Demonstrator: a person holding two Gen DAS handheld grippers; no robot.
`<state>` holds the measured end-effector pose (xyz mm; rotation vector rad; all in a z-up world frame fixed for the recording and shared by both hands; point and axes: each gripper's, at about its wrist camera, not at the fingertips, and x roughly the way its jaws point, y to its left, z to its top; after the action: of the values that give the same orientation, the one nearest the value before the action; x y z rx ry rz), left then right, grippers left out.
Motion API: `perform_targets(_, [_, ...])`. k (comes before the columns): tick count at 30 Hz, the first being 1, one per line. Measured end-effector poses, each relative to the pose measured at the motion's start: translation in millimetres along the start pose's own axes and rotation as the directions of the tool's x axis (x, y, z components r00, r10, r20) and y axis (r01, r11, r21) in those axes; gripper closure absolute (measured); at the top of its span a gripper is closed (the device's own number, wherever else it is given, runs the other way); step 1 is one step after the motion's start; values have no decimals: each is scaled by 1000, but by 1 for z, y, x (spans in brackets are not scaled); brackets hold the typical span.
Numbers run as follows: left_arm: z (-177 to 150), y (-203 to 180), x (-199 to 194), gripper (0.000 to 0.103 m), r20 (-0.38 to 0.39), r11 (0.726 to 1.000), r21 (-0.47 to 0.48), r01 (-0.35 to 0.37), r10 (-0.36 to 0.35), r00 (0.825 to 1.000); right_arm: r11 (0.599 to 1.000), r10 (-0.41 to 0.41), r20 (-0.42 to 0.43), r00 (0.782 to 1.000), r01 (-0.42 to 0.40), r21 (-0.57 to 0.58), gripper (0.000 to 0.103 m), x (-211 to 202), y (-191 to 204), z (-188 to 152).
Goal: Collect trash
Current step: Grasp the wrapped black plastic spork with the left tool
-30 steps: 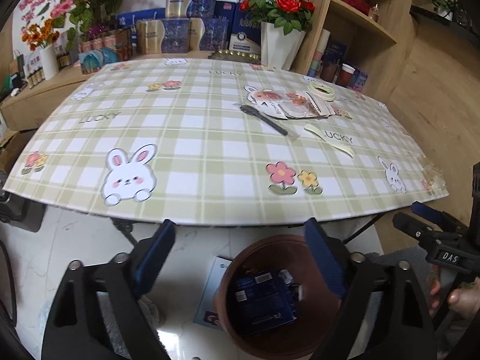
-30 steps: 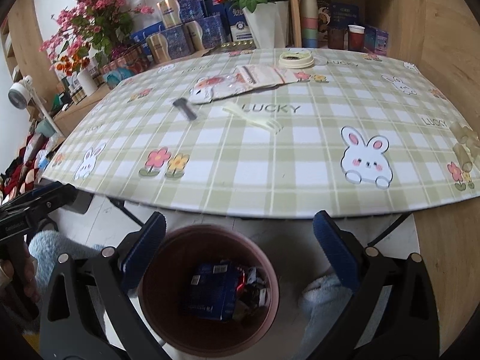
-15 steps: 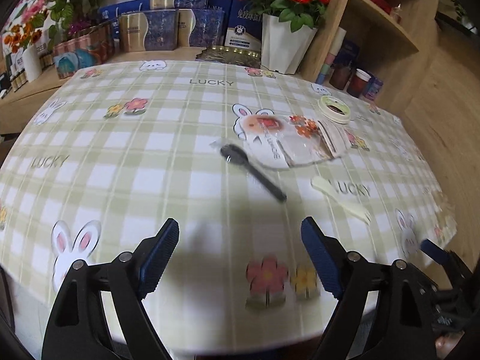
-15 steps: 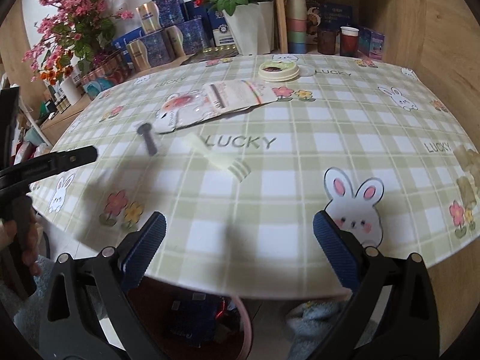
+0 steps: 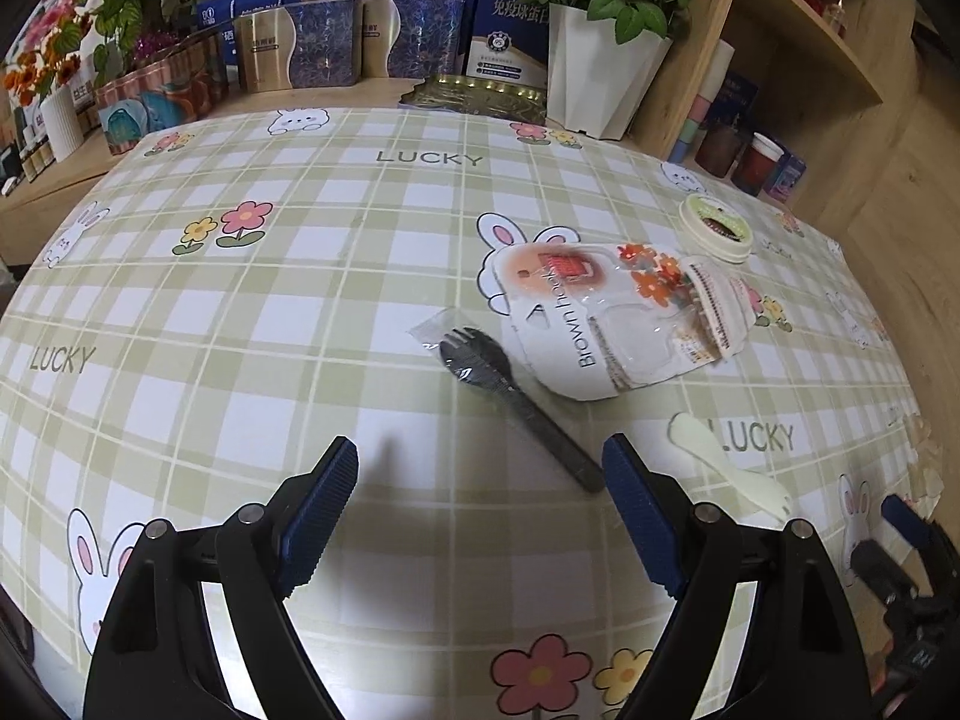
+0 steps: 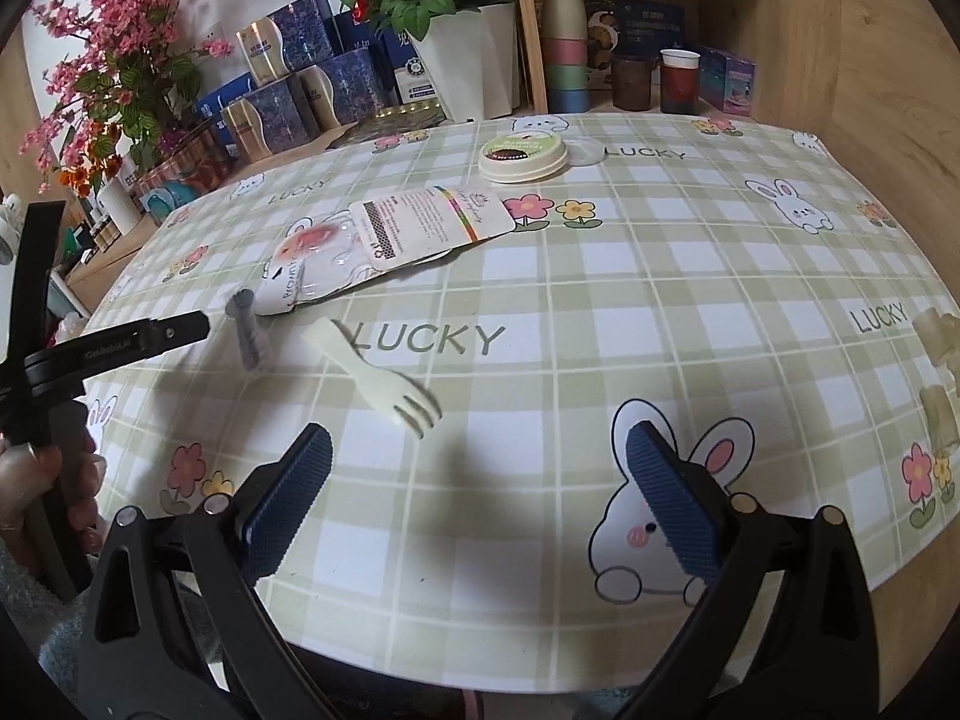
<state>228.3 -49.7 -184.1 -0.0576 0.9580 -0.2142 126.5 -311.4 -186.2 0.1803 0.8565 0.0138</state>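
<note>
hovering over the near edge of the checked tablecloth [image 5: 300,276], the left gripper [image 5: 480,501] has its blue-padded jaws spread wide and empty; a second ago it hung below the table over a brown bin, which has since dropped out of view. the right gripper [image 6: 477,480] has also come up over the cloth, jaws wide apart with nothing between them. just beyond the left gripper's right finger lies the black plastic fork [image 5: 516,405] in a clear wrapper, its handle end near that fingertip and its tines pointing away. to its right, apart from it, the cream fork [image 6: 375,369] lies beside the printed word "lucky", tines toward the right gripper. farther in, a flat white packet [image 5: 606,315] rests on the cloth, one edge just beside the black fork's head. beyond it sits a round cream lid [image 6: 522,151]. at the back stand blue and gold boxes [image 5: 324,42] and a white pot of red roses [image 5: 600,75].
</note>
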Motion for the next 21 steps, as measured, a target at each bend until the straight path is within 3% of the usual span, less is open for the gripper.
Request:
perform_targets(5, [3, -4, 5, 31, -10, 1000, 2, 27, -27, 1000, 999, 18, -4, 1000, -18, 43, 6, 8, -8, 3])
perform_targets(10, [14, -8, 14, 33, -9, 999, -29, 43, -43, 999, 999, 21, -6, 1000, -21, 42, 6, 11, -9, 2])
perform_targets(12, [19, -8, 23, 40, -28, 998, -49, 40, -41, 999, 999, 24, -5, 1000, -24, 42, 6, 12, -10, 2])
perform_targets(15, [20, -10, 37, 42, -64, 999, -53, 9, -12, 998, 999, 29, -5, 1000, -29, 44, 6, 13, -10, 3])
perform_targets(21, [17, -27, 41, 41, -46, 998, 11, -63, 64, 997, 999, 32, -13, 999, -32, 21, 6, 18, -5, 5])
